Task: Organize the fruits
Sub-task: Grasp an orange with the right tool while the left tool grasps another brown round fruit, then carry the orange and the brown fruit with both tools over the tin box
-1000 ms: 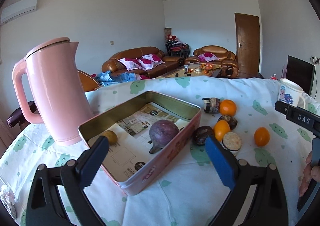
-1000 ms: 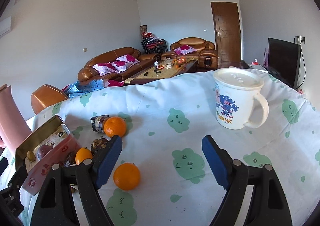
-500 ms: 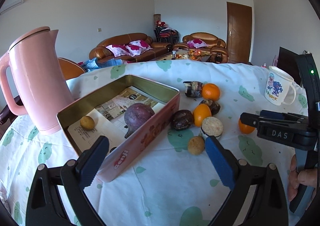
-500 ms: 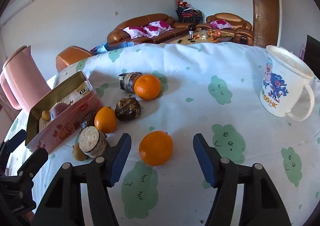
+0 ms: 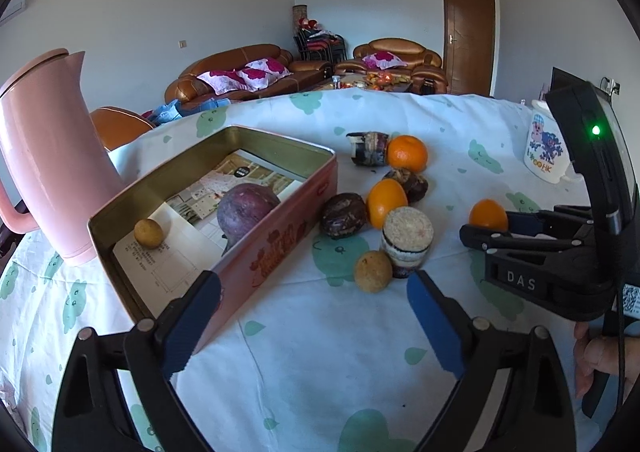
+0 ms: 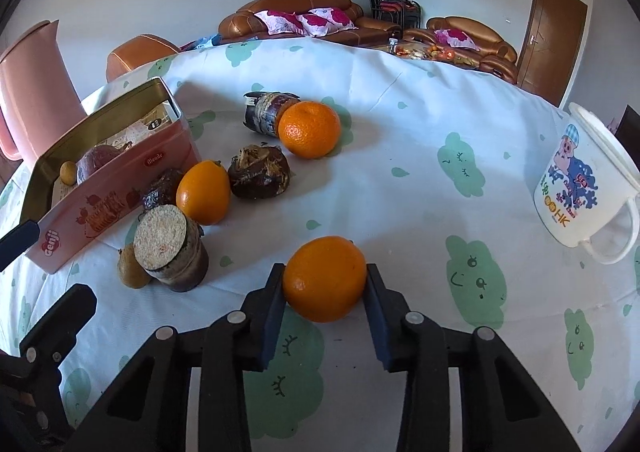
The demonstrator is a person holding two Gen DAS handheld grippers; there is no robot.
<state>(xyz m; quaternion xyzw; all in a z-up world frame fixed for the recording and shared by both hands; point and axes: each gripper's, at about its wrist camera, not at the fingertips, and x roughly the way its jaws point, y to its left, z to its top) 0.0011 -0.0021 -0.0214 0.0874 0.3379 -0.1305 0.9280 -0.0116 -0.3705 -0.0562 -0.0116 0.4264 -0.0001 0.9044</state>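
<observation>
My right gripper (image 6: 325, 286) is shut on an orange (image 6: 325, 278) that rests on the tablecloth; the orange also shows in the left wrist view (image 5: 487, 214). My left gripper (image 5: 314, 322) is open and empty, near the front corner of a pink tin box (image 5: 280, 248). The tin holds a purple round fruit (image 5: 246, 207) and a small yellow fruit (image 5: 149, 232). Right of the tin lie two more oranges (image 6: 309, 128) (image 6: 203, 191), dark brown fruits (image 6: 259, 171), a cut brown cylinder (image 6: 170, 248) and a small yellow fruit (image 5: 373, 271).
A pink kettle (image 5: 48, 155) stands left of the tin. A white cartoon mug (image 6: 580, 183) stands at the right. The table has a white cloth with green prints (image 6: 400, 187). Sofas and a door are in the background.
My right gripper has moved forward and down and shut on the near orange. My left gripper has drawn back and to the right, so more of the fruit pile shows.
</observation>
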